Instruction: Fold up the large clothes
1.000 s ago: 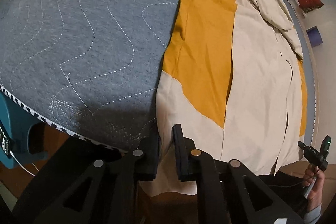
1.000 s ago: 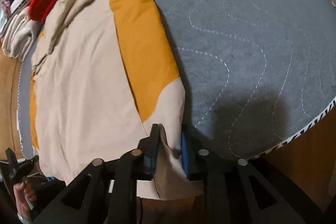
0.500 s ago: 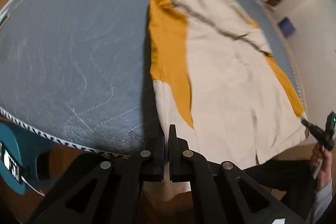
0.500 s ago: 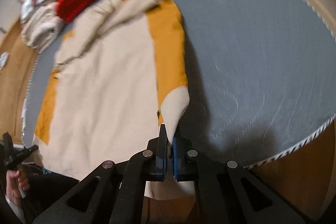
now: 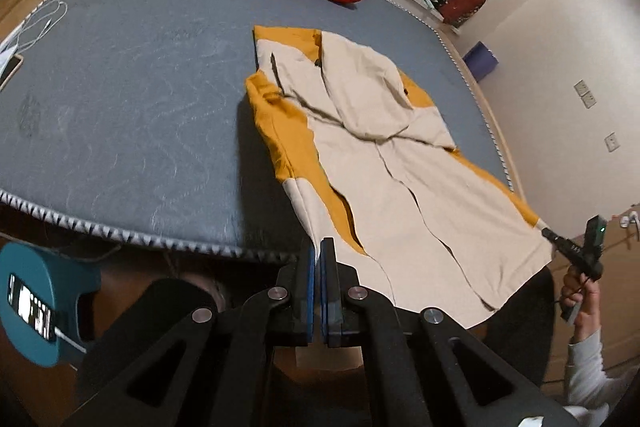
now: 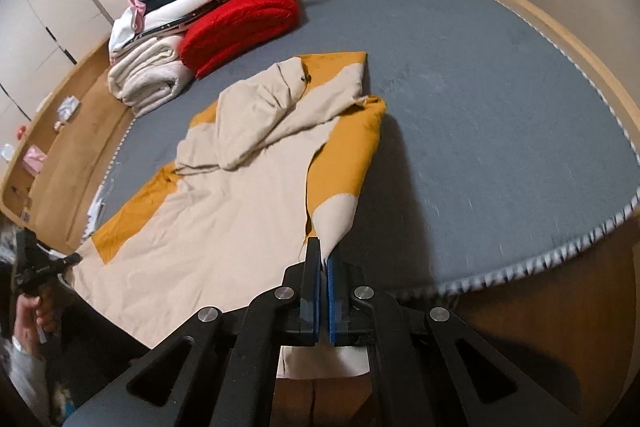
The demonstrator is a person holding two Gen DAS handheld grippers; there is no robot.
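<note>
Cream-and-mustard garment on bed; left tool, right tool each clamped on hem corner.

Warm, fairly dim indoor light falls from above. The garment casts a dark shadow onto the bed along its lifted edge. Both fisheye views bend strongly at the rims, with black vignetted corners. Focus is mostly sharp, with no glare.
</note>
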